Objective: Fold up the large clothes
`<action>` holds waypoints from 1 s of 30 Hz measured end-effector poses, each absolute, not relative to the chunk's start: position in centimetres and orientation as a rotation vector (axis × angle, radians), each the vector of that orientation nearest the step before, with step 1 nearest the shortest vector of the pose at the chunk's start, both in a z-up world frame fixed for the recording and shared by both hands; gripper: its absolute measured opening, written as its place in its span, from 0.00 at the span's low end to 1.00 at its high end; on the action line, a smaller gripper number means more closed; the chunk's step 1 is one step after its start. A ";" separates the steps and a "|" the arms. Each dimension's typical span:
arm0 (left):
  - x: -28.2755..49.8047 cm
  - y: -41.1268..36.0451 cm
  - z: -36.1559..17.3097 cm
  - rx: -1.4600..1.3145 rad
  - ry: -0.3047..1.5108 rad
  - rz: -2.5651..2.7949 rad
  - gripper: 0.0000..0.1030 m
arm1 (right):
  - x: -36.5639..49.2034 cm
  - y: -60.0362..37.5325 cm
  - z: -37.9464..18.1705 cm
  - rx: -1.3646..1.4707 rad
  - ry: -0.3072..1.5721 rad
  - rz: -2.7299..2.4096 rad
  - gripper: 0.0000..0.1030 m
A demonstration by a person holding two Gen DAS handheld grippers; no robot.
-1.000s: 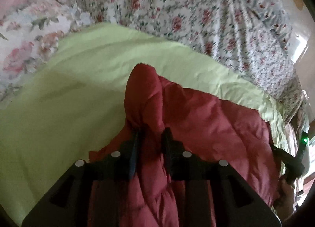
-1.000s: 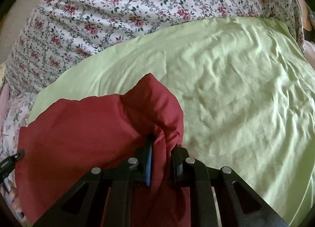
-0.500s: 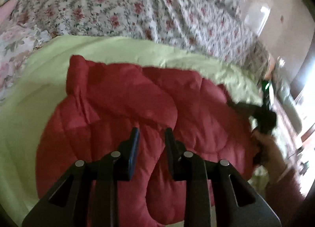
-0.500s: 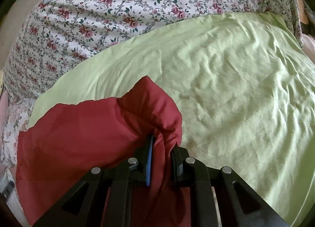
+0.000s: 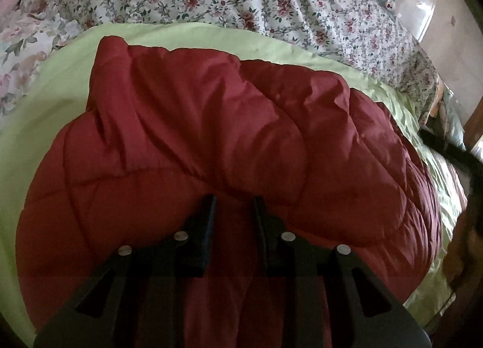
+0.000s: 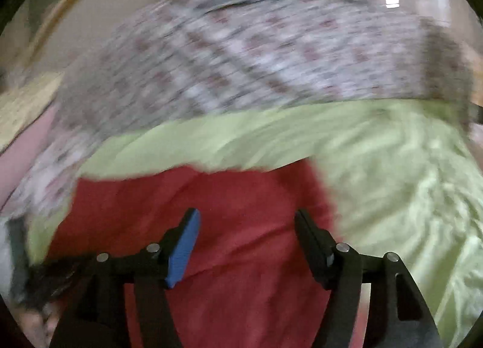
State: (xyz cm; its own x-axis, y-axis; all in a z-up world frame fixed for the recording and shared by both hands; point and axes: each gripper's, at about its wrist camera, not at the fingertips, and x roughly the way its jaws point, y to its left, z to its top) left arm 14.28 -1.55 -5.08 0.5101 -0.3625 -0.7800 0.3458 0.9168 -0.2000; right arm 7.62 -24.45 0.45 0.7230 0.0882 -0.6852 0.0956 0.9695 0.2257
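Your left tool clamped on fold of red quilted jacket. Jacket lies folded over on green sheet, floral bedspread beyond. Your right tool jaws just opened, apart above jacket, nothing gripped; view blurred.

Red quilted jacket — puffy, folded over — on green sheet.

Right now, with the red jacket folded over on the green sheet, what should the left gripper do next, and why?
Probably open the left gripper: it pinches the jacket, already doubled over on the sheet, and the right gripper has just opened, nothing between its jaws.
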 end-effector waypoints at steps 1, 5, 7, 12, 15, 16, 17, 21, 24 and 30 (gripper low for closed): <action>14.3 -1.5 -5.2 -0.027 0.945 -0.426 0.22 | 7.8 -23.8 -0.2 0.248 0.795 0.011 0.65; 14.7 -1.1 -5.6 -0.055 0.953 -0.420 0.20 | 6.6 -22.7 -3.2 0.221 0.867 -0.016 0.65; 14.8 -1.1 -5.7 -0.057 0.953 -0.415 0.19 | 5.1 -23.0 -3.5 0.216 0.859 -0.052 0.65; 14.9 -1.4 -5.8 -0.052 0.954 -0.397 0.19 | 1.7 -23.7 -3.8 0.219 0.848 -0.112 0.65; 14.6 -1.4 -5.4 -0.048 0.960 -0.398 0.19 | 1.2 -24.0 -4.5 0.210 0.848 -0.135 0.66; 14.3 -1.3 -5.1 -0.044 0.961 -0.398 0.19 | 1.3 -24.4 -4.7 0.224 0.849 -0.134 0.66; 13.9 -1.2 -4.7 -0.035 0.958 -0.397 0.19 | 1.4 -24.6 -4.9 0.232 0.846 -0.135 0.66; 11.3 -0.7 -2.8 0.002 0.920 -0.390 0.20 | 1.5 -24.8 -5.1 0.239 0.836 -0.145 0.66; 9.4 0.2 -1.8 0.004 0.904 -0.394 0.24 | 1.4 -24.9 -5.4 0.243 0.830 -0.149 0.66; 7.7 1.3 -2.3 0.056 0.919 -0.353 0.33 | 1.3 -25.0 -5.5 0.256 0.826 -0.149 0.66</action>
State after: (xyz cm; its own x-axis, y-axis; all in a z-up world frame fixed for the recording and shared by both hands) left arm 7.71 1.27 -2.27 0.5532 -0.2745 -0.7865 0.3222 0.9412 -0.1019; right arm 1.30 -25.02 -5.53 0.6698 -0.0315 -0.7419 0.2295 0.9590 0.1664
